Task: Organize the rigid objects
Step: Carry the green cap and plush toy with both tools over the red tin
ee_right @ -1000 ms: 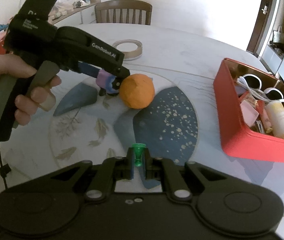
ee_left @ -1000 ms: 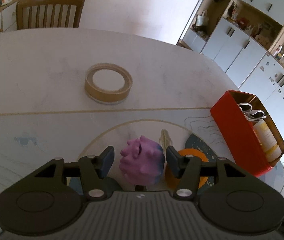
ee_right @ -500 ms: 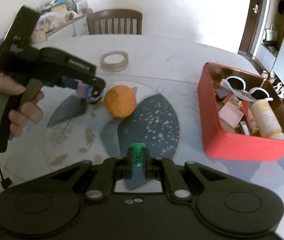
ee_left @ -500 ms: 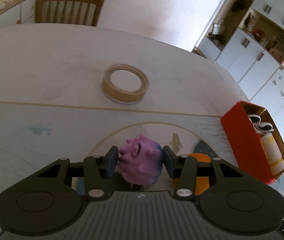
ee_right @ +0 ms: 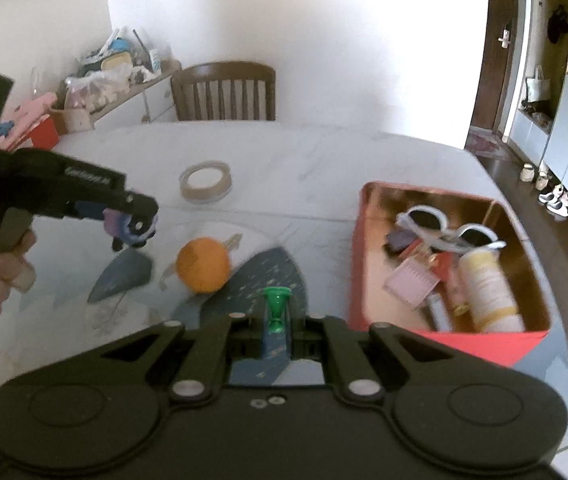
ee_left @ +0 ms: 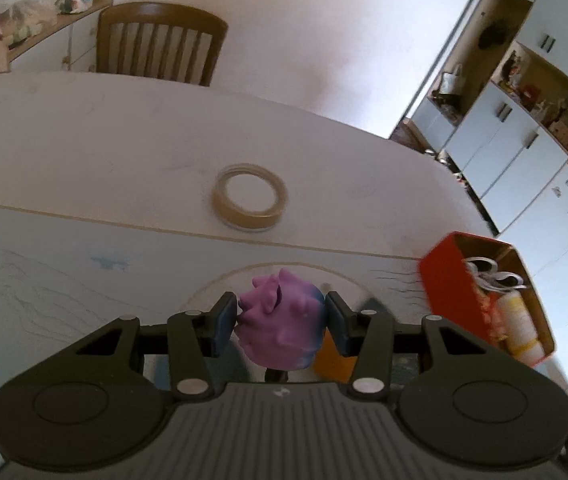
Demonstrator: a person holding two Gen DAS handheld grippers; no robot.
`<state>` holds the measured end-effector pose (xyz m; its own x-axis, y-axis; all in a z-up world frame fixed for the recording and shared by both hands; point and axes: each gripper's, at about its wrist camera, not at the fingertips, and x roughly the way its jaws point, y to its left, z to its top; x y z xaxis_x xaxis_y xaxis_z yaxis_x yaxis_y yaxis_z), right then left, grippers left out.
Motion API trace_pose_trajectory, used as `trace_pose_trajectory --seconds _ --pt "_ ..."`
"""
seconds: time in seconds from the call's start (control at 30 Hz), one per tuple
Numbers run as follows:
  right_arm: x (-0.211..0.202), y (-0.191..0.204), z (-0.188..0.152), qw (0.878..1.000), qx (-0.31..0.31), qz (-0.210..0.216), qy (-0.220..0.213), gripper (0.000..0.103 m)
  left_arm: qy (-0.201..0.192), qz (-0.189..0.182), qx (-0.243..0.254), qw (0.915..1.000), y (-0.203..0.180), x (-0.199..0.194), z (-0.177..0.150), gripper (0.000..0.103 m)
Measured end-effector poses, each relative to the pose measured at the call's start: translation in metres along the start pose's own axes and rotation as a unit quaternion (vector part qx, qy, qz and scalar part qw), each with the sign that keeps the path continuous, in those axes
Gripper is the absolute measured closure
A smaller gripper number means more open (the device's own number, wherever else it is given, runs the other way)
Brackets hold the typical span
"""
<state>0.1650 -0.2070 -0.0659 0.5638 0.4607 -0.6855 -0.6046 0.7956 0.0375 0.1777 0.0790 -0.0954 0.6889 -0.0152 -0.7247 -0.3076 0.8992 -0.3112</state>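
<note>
My left gripper (ee_left: 280,322) is shut on a purple and blue spiky toy (ee_left: 279,326) and holds it above the table; it also shows in the right wrist view (ee_right: 129,228) at the left. My right gripper (ee_right: 276,330) is shut on a small green hourglass-shaped piece (ee_right: 275,307). An orange ball (ee_right: 203,264) lies on the table between the two grippers. A red box (ee_right: 450,336) at the right holds white sunglasses (ee_right: 444,232), a cream bottle (ee_right: 488,284) and several small items; it also shows in the left wrist view (ee_left: 450,292).
A roll of tape (ee_right: 205,181) lies on the round table (ee_right: 324,168) beyond the ball; it also shows in the left wrist view (ee_left: 248,202). A wooden chair (ee_right: 223,90) stands at the far side. A cluttered sideboard (ee_right: 111,80) is at the back left.
My left gripper closed on the purple toy and lifted it off the table. My right gripper rose and pulled back with the green piece, so the ball and box look farther.
</note>
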Motion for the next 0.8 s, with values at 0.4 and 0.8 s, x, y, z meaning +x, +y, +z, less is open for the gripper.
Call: trace_pose_trajectory --seconds 0.4,0.8 --pt "-0.009 -0.063 0.013 1.000 0.003 -0.012 -0.024 0.096 -0.003 -0.041 0.037 0.9985 -0.087 -0.001 0.002 0.056" --pt "0.002 -0.116 0.003 1.000 0.002 -0.009 -0.008 0.096 0.022 -0.065 0.106 0.9920 -0.184 0.036 -0.004 0.056"
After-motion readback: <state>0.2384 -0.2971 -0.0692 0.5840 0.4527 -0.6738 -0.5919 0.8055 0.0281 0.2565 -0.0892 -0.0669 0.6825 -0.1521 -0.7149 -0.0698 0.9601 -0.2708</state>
